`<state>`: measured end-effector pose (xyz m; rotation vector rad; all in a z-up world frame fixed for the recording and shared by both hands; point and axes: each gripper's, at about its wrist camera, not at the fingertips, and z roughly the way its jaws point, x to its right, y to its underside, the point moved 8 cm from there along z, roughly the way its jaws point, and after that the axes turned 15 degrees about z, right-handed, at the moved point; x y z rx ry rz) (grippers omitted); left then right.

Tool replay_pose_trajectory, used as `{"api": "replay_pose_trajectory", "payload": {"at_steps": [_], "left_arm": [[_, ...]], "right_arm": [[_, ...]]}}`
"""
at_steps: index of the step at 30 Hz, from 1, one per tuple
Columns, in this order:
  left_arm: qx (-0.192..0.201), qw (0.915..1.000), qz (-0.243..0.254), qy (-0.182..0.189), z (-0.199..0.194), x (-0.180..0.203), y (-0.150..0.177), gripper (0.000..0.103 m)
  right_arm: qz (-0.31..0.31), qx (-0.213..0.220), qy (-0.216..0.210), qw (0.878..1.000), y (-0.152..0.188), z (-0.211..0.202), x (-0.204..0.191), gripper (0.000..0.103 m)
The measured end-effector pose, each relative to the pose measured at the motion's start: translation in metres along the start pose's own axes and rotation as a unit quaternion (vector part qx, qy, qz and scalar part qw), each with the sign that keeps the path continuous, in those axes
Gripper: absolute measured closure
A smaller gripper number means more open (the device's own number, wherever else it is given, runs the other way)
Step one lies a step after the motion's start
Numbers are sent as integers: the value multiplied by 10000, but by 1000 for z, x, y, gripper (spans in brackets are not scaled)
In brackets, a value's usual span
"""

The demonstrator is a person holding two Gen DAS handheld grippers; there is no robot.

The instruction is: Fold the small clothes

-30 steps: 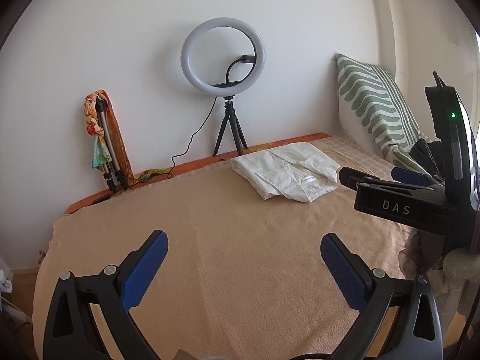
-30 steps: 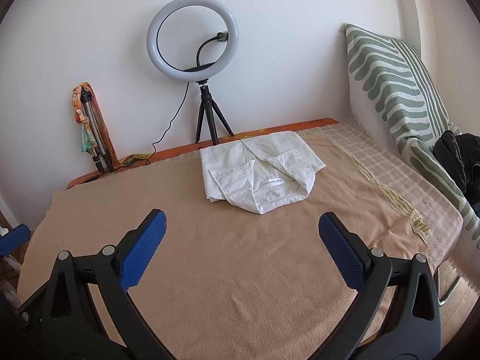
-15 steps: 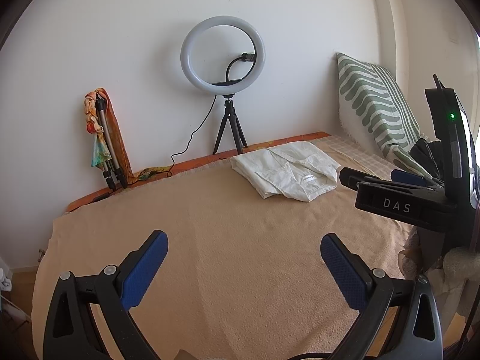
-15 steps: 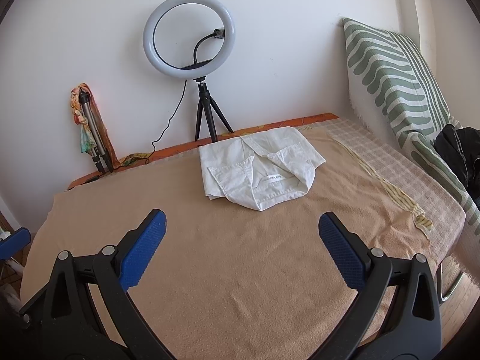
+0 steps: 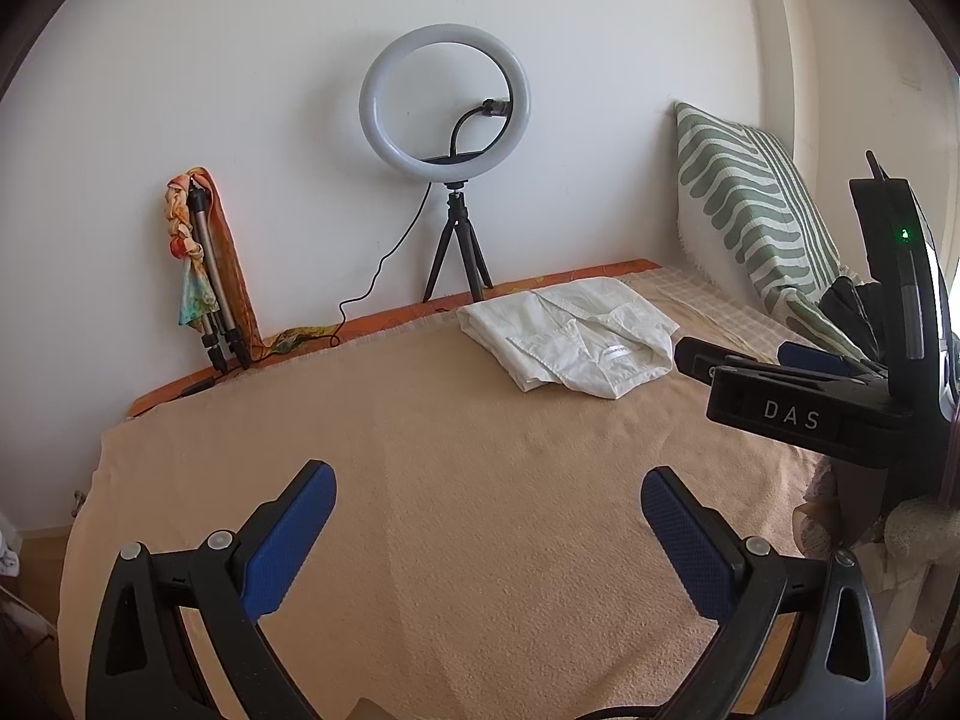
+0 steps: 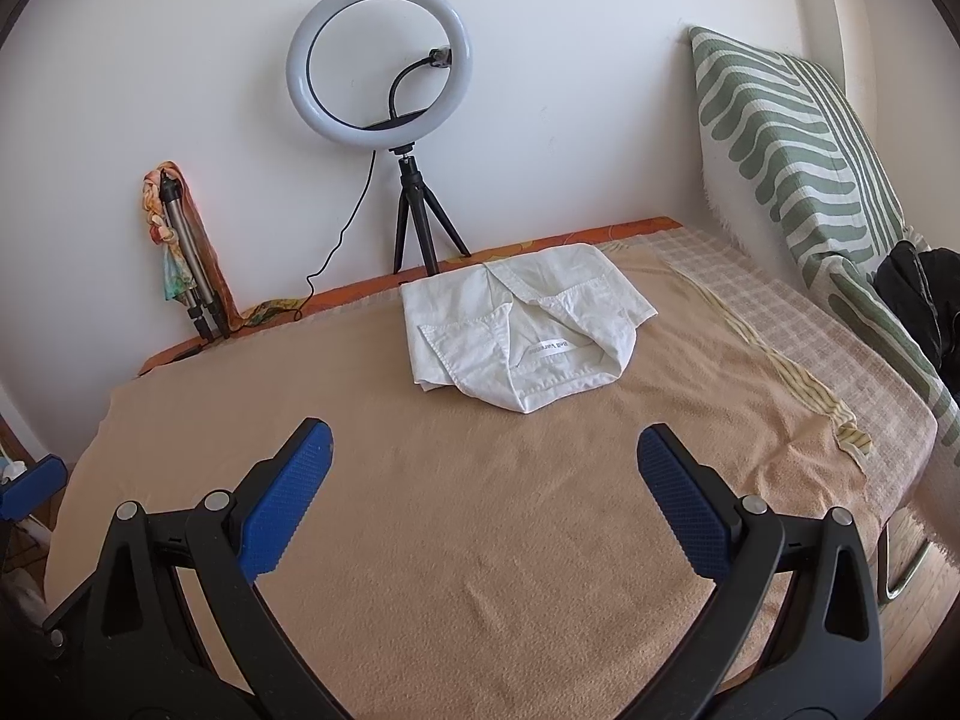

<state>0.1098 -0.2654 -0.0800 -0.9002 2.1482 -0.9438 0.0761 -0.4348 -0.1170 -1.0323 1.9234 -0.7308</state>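
Observation:
A folded white shirt (image 6: 516, 330) lies on the far part of the peach blanket (image 6: 480, 510), collar and label facing me; it also shows in the left wrist view (image 5: 570, 336). My right gripper (image 6: 483, 468) is open and empty, held above the blanket well short of the shirt. My left gripper (image 5: 486, 504) is open and empty, above the blanket's near left part. The right gripper's body (image 5: 798, 414) shows at the right of the left wrist view, beside the shirt.
A ring light on a small tripod (image 6: 384, 60) stands at the wall behind the shirt. A folded tripod with a colourful scarf (image 6: 180, 252) leans at the back left. A green striped pillow (image 6: 798, 138) and dark clothes (image 6: 924, 300) lie at the right.
The right gripper has drifted slightly nearer the shirt, which sits a bit lower and larger in its view. The left gripper has hardly moved. Both stay open.

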Motion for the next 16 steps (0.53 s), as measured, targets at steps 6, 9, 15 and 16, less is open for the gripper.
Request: {"api": "replay_pose_trajectory", "payload": {"at_steps": [6, 9, 15, 16], "left_arm": [[-23, 10000, -42, 14, 2, 1, 0, 0], [-7, 10000, -25, -11, 2, 2, -1, 0], [-32, 10000, -64, 33, 5, 5, -1, 0], [-54, 10000, -69, 44, 7, 5, -2, 0]], "right_arm": [[11, -24, -15, 10000, -1, 3, 1, 0], [15, -45, -10, 10000, 0, 4, 2, 0], [-9, -72, -5, 10000, 0, 6, 4, 0], [-9, -80, -6, 10000, 0, 6, 4, 0]]}}
